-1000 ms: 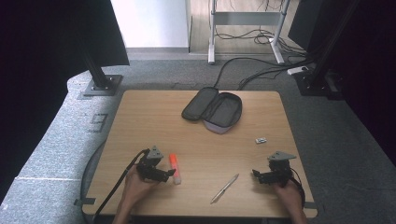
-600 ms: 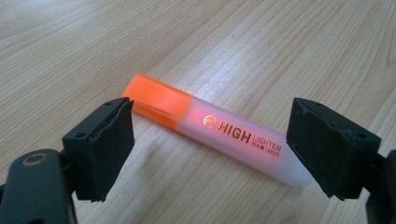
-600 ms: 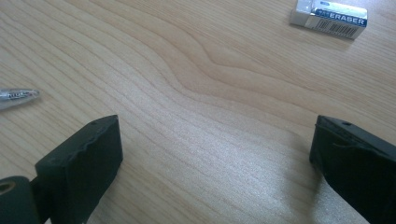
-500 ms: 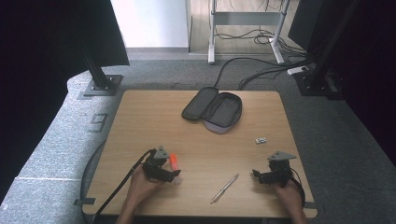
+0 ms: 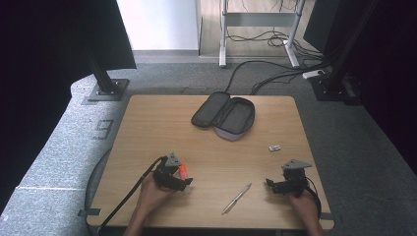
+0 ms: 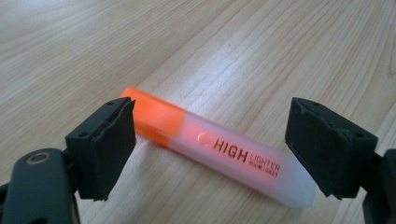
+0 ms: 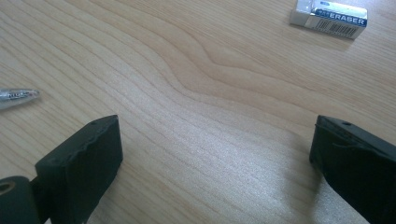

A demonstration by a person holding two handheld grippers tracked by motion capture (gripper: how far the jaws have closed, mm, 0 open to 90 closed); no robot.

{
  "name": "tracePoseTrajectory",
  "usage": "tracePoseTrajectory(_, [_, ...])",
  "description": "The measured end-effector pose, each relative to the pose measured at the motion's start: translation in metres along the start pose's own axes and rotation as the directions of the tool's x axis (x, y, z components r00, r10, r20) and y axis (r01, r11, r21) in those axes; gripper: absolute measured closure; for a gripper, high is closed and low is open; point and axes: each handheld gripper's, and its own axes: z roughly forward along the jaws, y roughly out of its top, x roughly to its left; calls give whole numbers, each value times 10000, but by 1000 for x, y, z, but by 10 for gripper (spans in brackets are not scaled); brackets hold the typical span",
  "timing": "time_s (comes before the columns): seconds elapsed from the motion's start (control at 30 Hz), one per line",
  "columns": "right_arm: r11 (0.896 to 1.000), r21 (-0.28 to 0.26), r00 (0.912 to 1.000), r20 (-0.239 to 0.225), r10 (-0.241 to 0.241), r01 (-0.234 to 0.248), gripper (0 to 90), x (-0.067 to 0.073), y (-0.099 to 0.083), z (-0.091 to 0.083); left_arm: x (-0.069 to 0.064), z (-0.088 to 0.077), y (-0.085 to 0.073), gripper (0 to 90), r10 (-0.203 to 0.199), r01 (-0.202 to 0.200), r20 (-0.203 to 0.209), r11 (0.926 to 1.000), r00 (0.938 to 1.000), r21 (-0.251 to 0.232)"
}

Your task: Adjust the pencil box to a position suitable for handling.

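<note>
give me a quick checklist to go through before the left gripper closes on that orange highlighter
1. Highlighter lies between the left gripper's jaws: ok.
2. Jaws stand wide enough to take it: ok, open, with a gap at the clear end; at the orange cap end, contact with the pad cannot tell.
3. Grip direction: not ok, the highlighter lies slantwise, nearly lengthwise, across the gap, so the jaws would close on its ends.
4. Highlighter flat on the table: ok.
5. Nothing else near the grip: ok, the pen lies apart, toward the right gripper.
6. Right gripper out of the way: ok, open over bare wood, eraser ahead of it.
</note>
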Motion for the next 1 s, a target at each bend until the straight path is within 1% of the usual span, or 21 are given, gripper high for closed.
tracePoseTrajectory(0.1, [10000,-1,10000,-2,2,-2,23,0,0,0,0,1,3,163,87,-87,-9,9999,10000,51])
tracePoseTrajectory(0.13, [10000,1,10000,-1,1,-1,23,0,0,0,2,3,7,167,44,-43,81,9999,10000,-128])
tracePoseTrajectory(0.17, [10000,-1,10000,0,1,-1,23,0,0,0,3,3,9,169,-1,4,190,9999,9998,-152])
tracePoseTrajectory(0.23, [10000,0,10000,0,1,-1,23,0,0,0,4,6,13,169,83,-82,111,9999,9999,-109])
tracePoseTrajectory(0.3, [10000,0,10000,0,1,-1,23,0,0,0,4,7,16,169,103,-102,132,9999,9999,-127])
tracePoseTrajectory(0.37, [10000,1,10000,1,1,-1,23,0,0,0,5,9,21,170,18,-6,380,9995,9993,-321])
tracePoseTrajectory(0.43, [10000,1,10000,1,-1,1,23,0,0,0,5,14,28,170,193,-185,255,9993,9995,-316])
tracePoseTrajectory(0.47, [10000,-1,10000,1,0,0,23,0,0,0,5,14,28,173,193,-185,255,9993,9995,-316])
tracePoseTrajectory(0.5, [10000,-1,10000,1,0,0,23,0,0,0,6,15,30,173,117,-98,435,9990,9990,-428])
tracePoseTrajectory(0.53, [10000,0,10000,0,-1,1,23,0,0,0,6,17,33,174,92,-72,465,9990,9989,-435])
tracePoseTrajectory(0.6, [10000,-1,10000,0,1,-1,23,0,0,0,6,21,39,175,290,-274,397,9988,9988,-405])
tracePoseTrajectory(0.63, [10000,-1,10000,0,1,-1,23,0,0,0,6,21,39,177,290,-274,397,9988,9988,-405])
tracePoseTrajectory(0.67, [10000,-1,10000,-1,1,-1,23,0,0,0,8,24,45,176,305,-287,482,9989,9984,-372])
tracePoseTrajectory(0.73, [10000,1,10000,0,2,-2,23,0,0,0,8,26,52,177,448,-433,380,9983,9983,-379])
tracePoseTrajectory(0.77, [10000,0,10000,-2,1,-1,23,0,0,0,9,27,56,177,465,-449,464,9984,9978,-346])
tracePoseTrajectory(0.8, [10000,0,10000,-2,2,-2,23,0,0,0,10,29,59,176,486,-470,443,9982,9978,-379])
tracePoseTrajectory(0.83, [10000,0,10000,-2,2,-2,23,0,0,0,10,29,59,177,486,-470,443,9982,9978,-379])
tracePoseTrajectory(0.87, [10000,-1,10000,-2,1,-1,23,0,0,0,11,30,64,177,510,-488,458,9977,9977,-468])
tracePoseTrajectory(0.9, [10000,-1,10000,-1,2,-2,23,0,0,0,12,32,70,179,522,-501,476,9978,9975,-439])
tracePoseTrajectory(0.93, [10000,-1,10000,-1,1,-1,23,0,0,0,13,34,74,180,596,-576,391,9971,9975,-499])
tracePoseTrajectory(1.0, [10000,-1,10000,-1,0,0,23,0,0,0,14,36,77,182,614,-594,449,9973,9971,-442])
